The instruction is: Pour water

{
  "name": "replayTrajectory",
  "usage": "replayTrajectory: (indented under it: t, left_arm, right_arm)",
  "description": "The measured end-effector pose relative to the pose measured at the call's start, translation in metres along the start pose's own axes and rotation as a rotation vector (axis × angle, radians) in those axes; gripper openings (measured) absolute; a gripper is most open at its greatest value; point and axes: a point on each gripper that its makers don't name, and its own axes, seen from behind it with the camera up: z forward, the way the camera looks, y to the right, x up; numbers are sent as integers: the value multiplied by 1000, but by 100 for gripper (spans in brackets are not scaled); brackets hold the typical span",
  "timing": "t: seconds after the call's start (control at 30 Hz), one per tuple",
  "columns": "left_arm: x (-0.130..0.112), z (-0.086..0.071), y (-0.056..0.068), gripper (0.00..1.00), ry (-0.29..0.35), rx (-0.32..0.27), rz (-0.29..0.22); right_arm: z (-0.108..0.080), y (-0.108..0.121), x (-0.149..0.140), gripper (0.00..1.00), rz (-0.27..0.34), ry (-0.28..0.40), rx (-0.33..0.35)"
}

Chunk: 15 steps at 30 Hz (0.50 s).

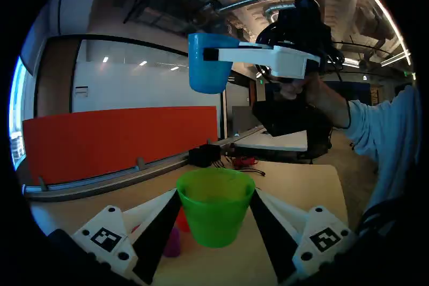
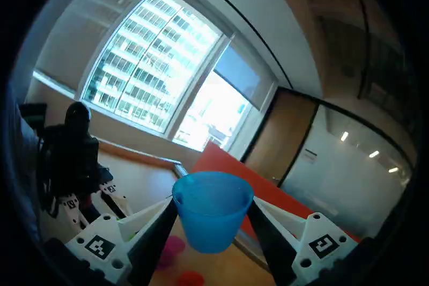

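Pre-pour: L gripper [image 1: 214, 216] clamps green cup [image 1: 215, 205]; R gripper [image 2: 212, 219] clamps blue cup [image 2: 213, 208], upright, higher, farther off. Next, prob: centre blue over green, tilt.

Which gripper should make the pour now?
Likely right. The right gripper holds the blue cup raised high, while the left gripper holds the green cup low at the table.

Left gripper view: low over the table [image 1: 300, 178], facing the orange partition [image 1: 118, 141]; green cup [image 1: 215, 213] close, bottom centre; right gripper [image 1: 214, 54] with blue cup [image 1: 206, 77] farther off, upper centre
Right gripper view: high, tilted, facing the windows [image 2: 150, 77]; left gripper [image 2: 110, 200] small, lower left
Shared: partition, table
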Motion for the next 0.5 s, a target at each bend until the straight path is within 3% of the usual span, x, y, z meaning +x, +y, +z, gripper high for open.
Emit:
replayTrajectory:
  t: [0.27, 0.5]
  left_arm:
    - [2, -2, -1, 86, 5, 5, 0]
    - [4, -3, -3, 86, 5, 9, 1]
  right_arm:
    - [-1, -9, -5, 89, 190, -9, 47]
    - [-1, -20, -6, 90, 268, -8, 87]
